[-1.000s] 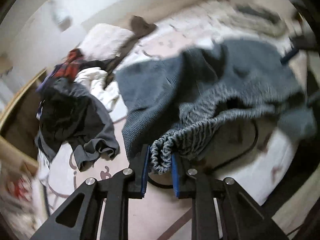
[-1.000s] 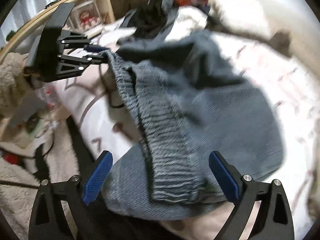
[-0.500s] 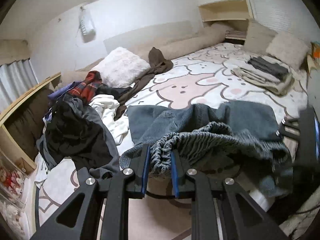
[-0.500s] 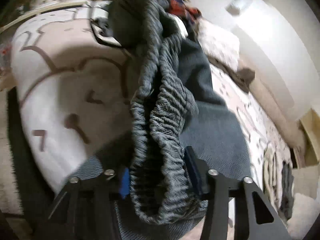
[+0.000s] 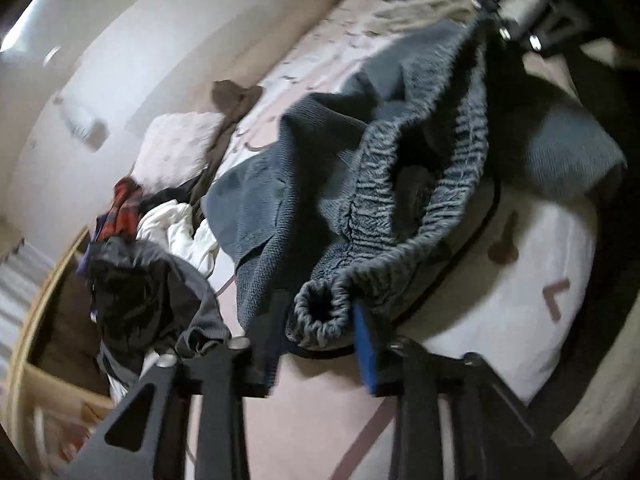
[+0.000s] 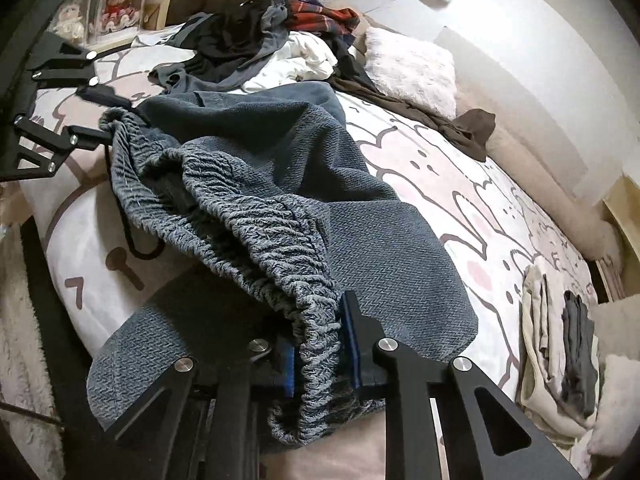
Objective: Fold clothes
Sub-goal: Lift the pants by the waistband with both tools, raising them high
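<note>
Since the earlier frame we are stretching the waistband (image 6: 256,216) apart; left gripper (image 5: 320,340) and right gripper (image 6: 320,352) are both clamping it. Folding is not yet started; unfolded pile (image 6: 256,40) is lying beyond.

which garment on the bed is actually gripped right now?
The blue-grey knit pants: both the left gripper and the right gripper clamp their ribbed waistband. The heap of dark, plaid and white clothes and the folded stack lie untouched.
</note>
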`<state>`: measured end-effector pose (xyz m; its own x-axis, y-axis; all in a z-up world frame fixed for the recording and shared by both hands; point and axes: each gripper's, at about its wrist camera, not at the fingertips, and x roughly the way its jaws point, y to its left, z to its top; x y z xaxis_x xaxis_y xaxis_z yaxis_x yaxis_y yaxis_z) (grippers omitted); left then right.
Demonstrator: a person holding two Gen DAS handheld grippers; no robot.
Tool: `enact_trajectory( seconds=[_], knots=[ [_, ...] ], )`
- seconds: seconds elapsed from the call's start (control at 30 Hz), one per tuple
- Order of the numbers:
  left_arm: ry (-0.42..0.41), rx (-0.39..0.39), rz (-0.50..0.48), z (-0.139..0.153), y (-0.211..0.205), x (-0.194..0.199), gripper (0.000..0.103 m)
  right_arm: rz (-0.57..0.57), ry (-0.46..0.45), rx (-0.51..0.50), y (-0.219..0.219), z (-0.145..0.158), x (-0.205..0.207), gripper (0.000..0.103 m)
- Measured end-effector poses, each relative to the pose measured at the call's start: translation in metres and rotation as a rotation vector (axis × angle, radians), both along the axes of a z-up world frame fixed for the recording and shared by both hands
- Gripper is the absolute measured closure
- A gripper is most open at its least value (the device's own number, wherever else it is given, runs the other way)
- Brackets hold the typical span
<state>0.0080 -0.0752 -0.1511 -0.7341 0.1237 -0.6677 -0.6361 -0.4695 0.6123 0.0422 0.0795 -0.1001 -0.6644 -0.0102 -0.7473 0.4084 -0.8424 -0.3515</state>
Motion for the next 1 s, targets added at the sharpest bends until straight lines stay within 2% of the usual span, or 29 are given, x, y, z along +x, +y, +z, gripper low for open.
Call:
enact_trajectory(
  seconds=[0.03, 0.1, 0.2, 0.23, 0.3, 0.37, 0.43, 0.57, 0.67, 0.77, 0.87, 1.0],
  knots=[
    [-0.010, -0.026, -0.019, -0.002, 0.000, -0.002, 0.052, 0.002, -0.003, -0.001, 0.000, 0.000, 0.000, 0.083],
    [-0.032, -0.073, -0.053, -0.008, 0.002, -0.006, 0.049, 0.001, -0.007, -0.006, 0.001, -0.001, 0.001, 0.083],
    [-0.057, -0.121, -0.093, -0.016, 0.005, -0.011, 0.049, 0.006, -0.014, -0.023, 0.003, 0.000, 0.001, 0.083],
    [-0.070, -0.116, -0.089, -0.017, 0.006, -0.013, 0.055, 0.007, -0.014, -0.027, 0.003, 0.001, 0.002, 0.083],
    [-0.117, -0.055, -0.028, -0.014, 0.006, -0.021, 0.079, 0.003, -0.015, -0.035, 0.005, 0.000, 0.000, 0.083],
    [-0.145, 0.013, 0.040, -0.008, 0.005, -0.028, 0.081, -0.007, -0.015, -0.050, 0.007, -0.001, -0.002, 0.083],
    [-0.122, 0.102, 0.118, 0.005, 0.004, -0.031, 0.083, -0.016, -0.001, -0.056, 0.011, 0.002, -0.005, 0.083],
    [0.067, 0.297, 0.245, 0.064, 0.005, -0.033, 0.083, -0.028, 0.111, 0.005, 0.020, 0.031, -0.014, 0.083],
    [0.241, 0.429, 0.292, 0.122, 0.015, -0.040, 0.083, -0.035, 0.255, 0.087, 0.029, 0.073, -0.027, 0.084],
    [0.386, 0.533, 0.309, 0.181, 0.028, -0.052, 0.083, -0.050, 0.403, 0.153, 0.037, 0.126, -0.042, 0.085],
    [0.516, 0.623, 0.305, 0.242, 0.037, -0.058, 0.083, -0.076, 0.522, 0.151, 0.048, 0.187, -0.051, 0.085],
    [0.691, 0.705, 0.284, 0.321, 0.043, -0.040, 0.083, -0.093, 0.685, 0.157, 0.057, 0.271, -0.047, 0.085]
  ],
)
